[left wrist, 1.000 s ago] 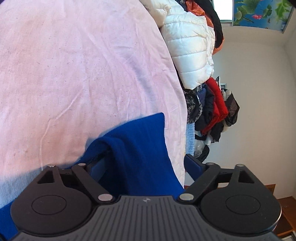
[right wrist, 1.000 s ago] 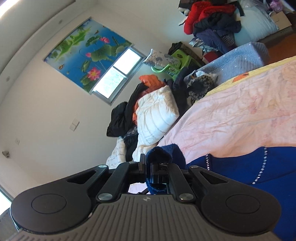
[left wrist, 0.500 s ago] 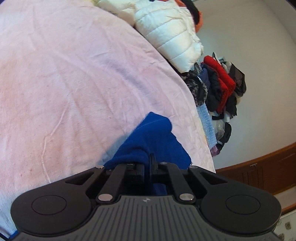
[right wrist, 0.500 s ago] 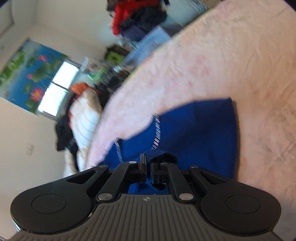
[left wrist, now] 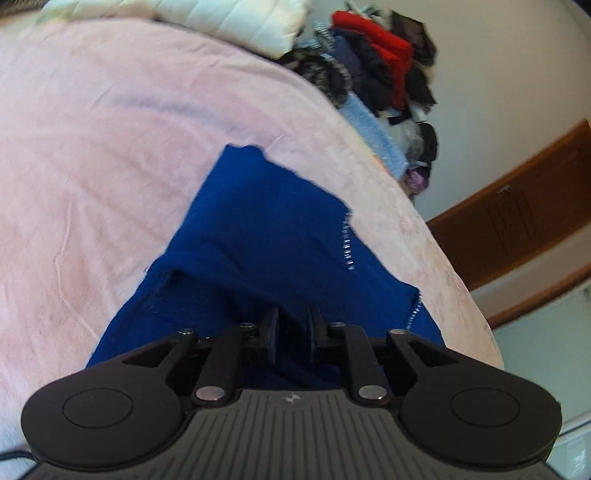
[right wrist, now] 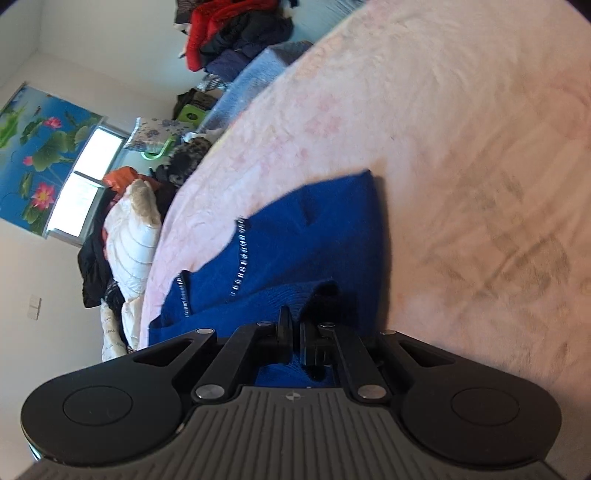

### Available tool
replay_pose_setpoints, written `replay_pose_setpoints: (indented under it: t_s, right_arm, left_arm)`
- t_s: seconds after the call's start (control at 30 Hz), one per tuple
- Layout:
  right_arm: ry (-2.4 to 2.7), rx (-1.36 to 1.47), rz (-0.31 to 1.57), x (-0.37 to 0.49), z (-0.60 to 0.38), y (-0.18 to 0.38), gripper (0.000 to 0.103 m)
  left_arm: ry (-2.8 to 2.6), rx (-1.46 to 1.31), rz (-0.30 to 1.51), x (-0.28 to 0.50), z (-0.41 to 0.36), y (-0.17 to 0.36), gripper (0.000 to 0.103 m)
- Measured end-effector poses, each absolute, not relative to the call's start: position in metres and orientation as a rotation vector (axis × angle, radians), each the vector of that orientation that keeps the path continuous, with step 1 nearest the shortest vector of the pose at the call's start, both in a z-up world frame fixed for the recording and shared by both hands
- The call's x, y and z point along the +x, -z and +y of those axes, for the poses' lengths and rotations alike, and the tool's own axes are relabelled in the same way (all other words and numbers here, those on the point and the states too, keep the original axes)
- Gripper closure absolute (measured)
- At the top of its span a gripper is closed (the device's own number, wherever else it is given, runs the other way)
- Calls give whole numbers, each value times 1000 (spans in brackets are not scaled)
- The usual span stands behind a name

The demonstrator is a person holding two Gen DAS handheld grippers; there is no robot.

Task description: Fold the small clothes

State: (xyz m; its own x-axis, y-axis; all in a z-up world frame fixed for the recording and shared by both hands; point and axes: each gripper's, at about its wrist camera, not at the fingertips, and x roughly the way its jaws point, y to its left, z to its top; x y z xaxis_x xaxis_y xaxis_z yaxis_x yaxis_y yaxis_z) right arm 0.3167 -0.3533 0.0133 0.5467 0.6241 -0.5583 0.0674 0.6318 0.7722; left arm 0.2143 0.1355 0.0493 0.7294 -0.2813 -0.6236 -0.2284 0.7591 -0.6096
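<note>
A: Blue knit, that's the task item. Blue sweater (left wrist: 266,236) sits mid-frame in the left wrist view, spread on the pink bedspread (left wrist: 92,147), running from centre down under the gripper. A row of silver studs (left wrist: 347,243) runs along its right edge.

B: Left gripper (left wrist: 291,332)?

A: Bottom centre. Jaws nearly together with a narrow gap, blue fabric between them and behind. Can't tell if it's actually pinching cloth or just hovering over it.

B: Right view?

A: Same sweater (right wrist: 314,236), centre to lower left of frame, on the same bedspread (right wrist: 461,147). 2 stud lines (right wrist: 240,254) visible on its left part. A ribbed fold of the knit is bunched right at the fingertips.

B: Right gripper (right wrist: 295,332) state?

A: Clamped on that ribbed fold, fabric runs between the 2 fingers and shows again below them, near the body.

B: Background?

A: Left view: white puffer jacket (left wrist: 236,18) top centre, pile of dark and red clothes (left wrist: 380,66) upper right, brown wooden panel (left wrist: 524,206) at right. Right view: lotus-print window blind (right wrist: 33,155) at left, window (right wrist: 85,177) beside it, white puffer jacket (right wrist: 129,236) lower down, red and dark clothes (right wrist: 229,33) at top, green stool (right wrist: 173,125) partly hidden. Both views a bit blurred.
</note>
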Motion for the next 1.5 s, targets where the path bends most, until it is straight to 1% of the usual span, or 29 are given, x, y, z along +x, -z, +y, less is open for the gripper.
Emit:
replay_pose_setpoints:
  t_s: [0.03,0.07,0.1,0.13,0.23,0.33,0.43,0.47,0.5,0.53,0.57,0.6,0.67,0.77,0.9,0.93,0.97,1.0,1.03,1.13,1.23,1.3,1.33,1.37,1.43,1.47,1.5]
  right_arm:
    - [-388,829,951,319,-353,-16,95]
    - [-385,803,963,320,-351,-17,95]
    - [-372,765,988,323,-349,-14,94]
    - [-360,732,1009,326,-346,-13,94]
    - [-379,715,983,329,-346,-24,94]
    - [-413,715,921,331,-354,-42,97]
    - [-320,687,1035,343,-361,-16,94]
    - [-323,694,1045,342,-362,-10,89]
    - [-324,701,1031,340,-362,-10,88]
    - [-322,706,1009,335,-364,-13,85]
    - [-312,712,983,332,-365,-18,75]
    - [-288,716,928,327,-367,-25,71]
    - [-260,671,836,318,-364,-42,71]
    - [-287,545,798,313,-340,-60,71]
    - [-394,363,920,320,-295,-50,72]
    - [-388,307,956,321,-287,-42,69]
    - [-375,235,984,321,-280,-35,81]
    - [-385,137,943,313,-275,-32,84]
    - [-407,93,925,308,-275,-31,84]
    - [-396,126,930,305,-280,-31,85]
    - [-369,104,902,302,-274,-31,85]
    - [-340,138,887,297,-275,-33,82]
    - [-314,167,884,290,-278,-36,79]
    - [-306,198,881,281,-280,-42,73]
    - [-353,231,848,249,-282,-56,66]
    - [-385,242,833,232,-283,-62,57]
    - [-418,254,829,213,-283,-66,54]
  left_arm:
    - [34,-673,736,217,131,-60,81]
    - [22,-621,701,223,128,-66,68]
    - [-3,-572,678,232,125,-69,58]
    - [-22,-516,679,246,122,-68,36]
    - [-139,-338,767,283,113,-46,36]
    - [-173,-246,790,292,105,-29,36]
    - [-192,-169,767,289,96,-22,36]
    - [-196,-147,765,289,93,-21,36]
    - [-197,-127,764,289,91,-20,36]
    - [-196,-112,761,288,90,-20,36]
    - [-193,-93,757,288,87,-19,35]
    - [-192,-77,751,286,85,-18,35]
    - [-195,-52,734,284,82,-15,34]
    - [-208,-42,716,283,78,-14,33]
    - [-215,-27,689,281,76,-11,33]
    - [-212,-29,689,281,77,-11,33]
    - [-209,-28,687,281,77,-11,32]
    - [-207,-30,684,280,78,-11,32]
    - [-206,-33,682,281,78,-10,31]
    - [-215,-35,680,285,78,-10,28]
    - [-221,-27,674,284,76,-10,27]
    - [-215,-30,656,271,78,-16,27]
    - [-212,-38,642,259,79,-21,27]
    - [-186,-66,622,241,80,-30,27]
    - [-108,-133,582,201,84,-46,27]
    - [-79,-164,564,180,86,-54,26]
    - [-53,-183,554,160,87,-60,25]
